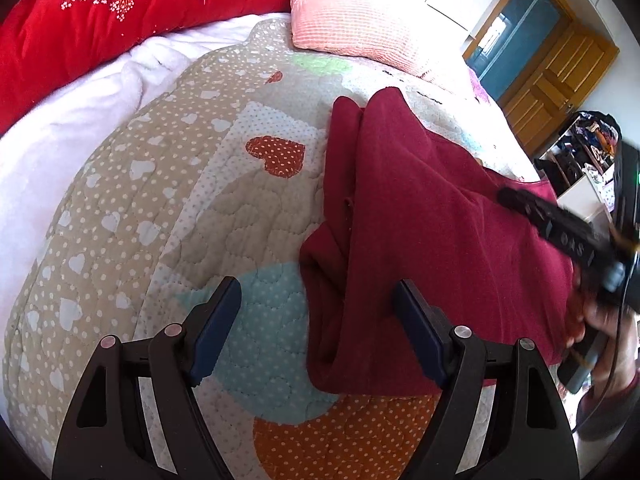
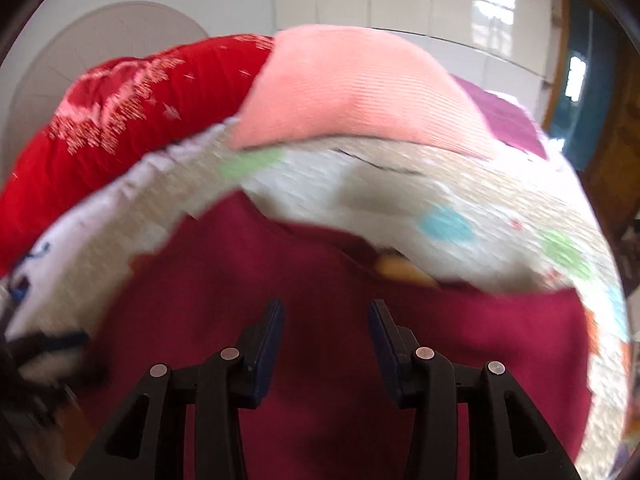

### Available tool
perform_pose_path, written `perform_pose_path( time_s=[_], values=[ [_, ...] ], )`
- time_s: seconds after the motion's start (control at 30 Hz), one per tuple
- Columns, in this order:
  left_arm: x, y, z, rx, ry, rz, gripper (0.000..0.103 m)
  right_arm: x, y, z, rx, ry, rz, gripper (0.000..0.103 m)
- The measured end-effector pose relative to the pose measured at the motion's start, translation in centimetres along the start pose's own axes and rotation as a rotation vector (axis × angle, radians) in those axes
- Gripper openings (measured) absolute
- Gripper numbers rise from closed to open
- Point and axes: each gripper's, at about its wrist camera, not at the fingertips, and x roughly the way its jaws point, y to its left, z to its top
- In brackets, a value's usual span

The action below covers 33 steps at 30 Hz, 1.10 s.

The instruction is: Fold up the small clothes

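Observation:
A dark red garment [image 1: 420,216] lies partly folded on the quilted bed cover [image 1: 168,208], with a doubled layer along its left edge. My left gripper [image 1: 316,300] is open and empty, just above the garment's near left edge. My right gripper [image 2: 326,320] is open and empty, hovering over the same red garment [image 2: 280,288]; this view is motion-blurred. The right gripper also shows in the left wrist view [image 1: 560,232] over the garment's right side, held by a hand.
A red floral pillow [image 1: 120,12] and a pink pillow [image 1: 352,8] lie at the head of the bed. A white blanket [image 1: 60,120] lies to the left. A wooden door [image 1: 560,76] and a cluttered shelf [image 1: 580,148] stand beyond the bed's right side.

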Motion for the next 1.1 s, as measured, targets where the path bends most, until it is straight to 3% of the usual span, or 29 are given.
perform_pose_path(
  time_s=[0.13, 0.23, 0.3, 0.5, 0.7, 0.8, 0.9, 1.0, 1.1],
  values=[
    [-0.2, -0.4, -0.4, 0.007, -0.013, 0.014, 0.079, -1.4, -2.5, -2.4, 0.097, -0.031, -0.010, 0.041],
    [-0.1, -0.7, -0.4, 0.014, -0.019, 0.023, 0.079, 0.1, -2.4, -3.9, 0.094, 0.021, -0.032, 0.041],
    [-0.2, -1.0, -0.5, 0.028, -0.028, 0.034, 0.079, 0.5, -2.3, -4.2, 0.101, 0.005, -0.031, 0.041],
    [-0.3, -0.9, -0.3, 0.030, -0.038, 0.011, 0.079, -2.6, -3.9, -4.7, 0.219, -0.012, 0.020, 0.042],
    [-0.3, -0.4, -0.3, -0.017, -0.040, -0.032, 0.079, -8.7, -6.7, -9.2, 0.263, -0.089, -0.096, 0.054],
    [0.5, 0.2, -0.4, -0.078, -0.035, -0.042, 0.079, -11.2, -9.1, -11.8, 0.329, -0.126, -0.138, 0.073],
    [0.7, 0.0, -0.4, -0.093, -0.063, -0.036, 0.080, -11.3, -11.2, -13.9, 0.382, -0.097, -0.124, 0.075],
    [1.2, -0.7, -0.3, -0.075, -0.069, -0.026, 0.088, -9.9, -12.4, -15.1, 0.430, -0.034, -0.085, 0.075],
    [1.9, -1.5, -0.3, -0.058, -0.061, -0.008, 0.098, -9.1, -13.2, -16.0, 0.484, -0.047, -0.022, 0.075]
  ],
)
